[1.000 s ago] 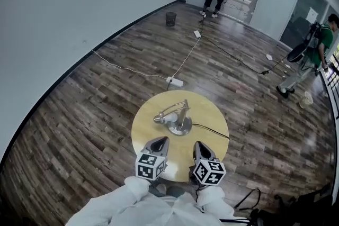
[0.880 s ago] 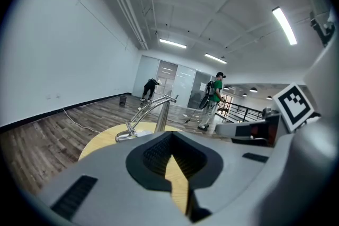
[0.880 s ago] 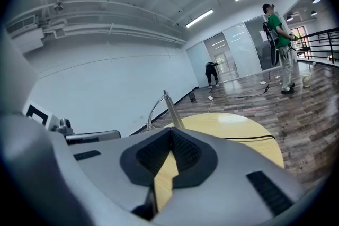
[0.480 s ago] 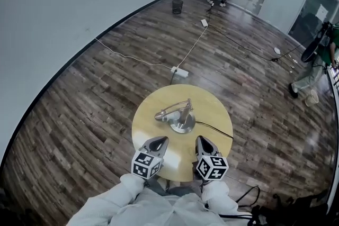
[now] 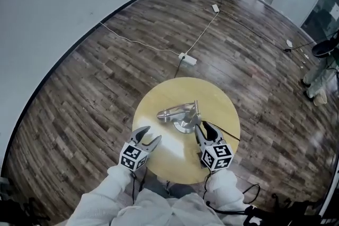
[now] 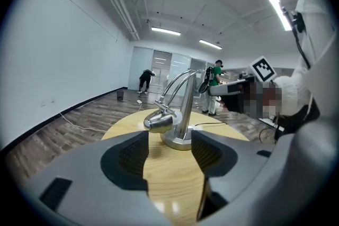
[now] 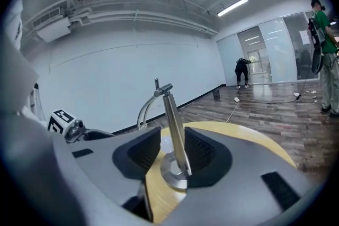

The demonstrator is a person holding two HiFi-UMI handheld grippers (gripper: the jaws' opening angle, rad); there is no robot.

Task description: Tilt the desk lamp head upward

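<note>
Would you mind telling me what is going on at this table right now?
A person holds two grippers over a round table with a desk lamp. Both sets of jaws are opening. The left gripper has nothing between its jaws. The right gripper is by the lamp's base, and the post shows in its gap, not gripped. The lamp head sits low, not yet tilted.

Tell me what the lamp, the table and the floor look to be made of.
Lamp: probably metal, brushed silver; soft highlights on head, post and round base.
Table: pale wood or wood-look laminate, smooth, slightly glossy; faint grain and light reflections.
Floor: dark planks, wood or vinyl, cannot tell which; plank seams and a sheen.
</note>
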